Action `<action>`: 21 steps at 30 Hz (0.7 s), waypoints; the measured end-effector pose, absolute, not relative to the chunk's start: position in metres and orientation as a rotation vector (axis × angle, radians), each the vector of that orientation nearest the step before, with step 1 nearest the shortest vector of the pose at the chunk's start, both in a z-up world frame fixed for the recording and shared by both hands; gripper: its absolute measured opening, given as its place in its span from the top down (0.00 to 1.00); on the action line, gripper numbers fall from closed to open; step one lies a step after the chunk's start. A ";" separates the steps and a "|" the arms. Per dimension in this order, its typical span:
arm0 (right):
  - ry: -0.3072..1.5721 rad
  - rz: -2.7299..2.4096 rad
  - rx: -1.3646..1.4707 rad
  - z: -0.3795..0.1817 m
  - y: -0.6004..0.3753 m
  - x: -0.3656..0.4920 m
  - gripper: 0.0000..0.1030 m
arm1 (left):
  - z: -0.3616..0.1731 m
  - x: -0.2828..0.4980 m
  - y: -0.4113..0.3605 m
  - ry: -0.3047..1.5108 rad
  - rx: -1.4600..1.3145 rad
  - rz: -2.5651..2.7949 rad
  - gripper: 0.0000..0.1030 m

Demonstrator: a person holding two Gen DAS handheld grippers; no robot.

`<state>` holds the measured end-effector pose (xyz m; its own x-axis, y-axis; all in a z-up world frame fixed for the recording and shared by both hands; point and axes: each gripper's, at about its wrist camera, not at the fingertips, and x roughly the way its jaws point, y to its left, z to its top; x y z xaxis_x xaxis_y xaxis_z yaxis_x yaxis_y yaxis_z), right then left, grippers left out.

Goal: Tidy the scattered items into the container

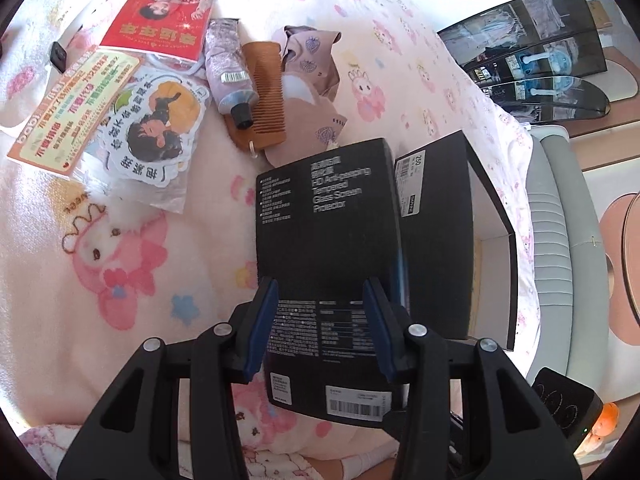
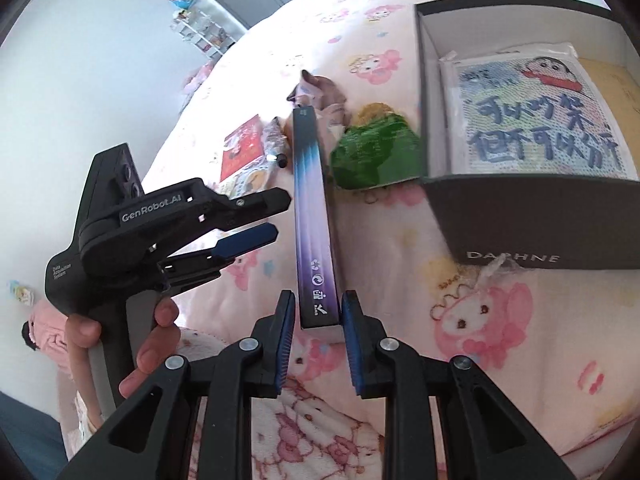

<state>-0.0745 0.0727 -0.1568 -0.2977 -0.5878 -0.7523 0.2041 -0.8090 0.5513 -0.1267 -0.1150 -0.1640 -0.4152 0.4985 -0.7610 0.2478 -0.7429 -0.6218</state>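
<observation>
- My right tool point(image 2: 320, 298) pinches the screen protector box point(image 2: 314, 216) by its near end. The thin purple edge faces the right wrist camera, at the middle of that frame.
- In the left wrist view the same box point(image 1: 328, 248) shows its black printed face, centre frame, above the pink bed blanket point(image 1: 120, 260).
- My left tool point(image 2: 280, 216) is spread and holds nothing. Its tips are just beside the box, and my hand point(image 2: 120, 344) grips its handle at lower left.
- The dark container point(image 2: 520, 216) sits at upper right, with a cartoon picture pack point(image 2: 532, 112) lying inside.
- A green item point(image 2: 376, 156) lies against the container's left wall.
- At upper left of the left wrist view, a red packet point(image 1: 160, 16), a tube point(image 1: 228, 68), a comb point(image 1: 266, 88) and a sticker pack point(image 1: 156, 128) lie on the blanket.
</observation>
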 end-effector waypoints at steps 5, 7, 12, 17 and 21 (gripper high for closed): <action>-0.455 -2.032 1.442 -0.162 0.044 -0.077 0.78 | -0.138 -0.119 -0.140 -0.999 -1.565 2.402 0.57; -0.424 -2.004 1.454 -0.166 0.033 -0.078 0.76 | -0.142 -0.129 -0.138 -0.971 -1.612 2.396 0.57; -0.434 -1.924 1.473 -0.172 0.028 -0.075 0.76 | -0.162 -0.128 -0.138 -0.954 -1.753 2.392 0.57; -0.427 -2.027 1.537 -0.177 0.048 -0.080 0.76 | -0.170 -0.128 -0.137 -0.925 -1.817 2.423 0.57; -0.407 -2.073 1.629 -0.199 0.054 -0.095 0.75 | -0.174 -0.129 -0.133 -0.884 -1.865 2.437 0.57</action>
<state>-0.0948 0.0538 -0.1995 -0.1851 -0.5307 -0.8271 0.1785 -0.8458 0.5028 -0.1285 -0.1334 -0.1737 -0.3171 0.2838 -0.9049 0.3627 -0.8453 -0.3922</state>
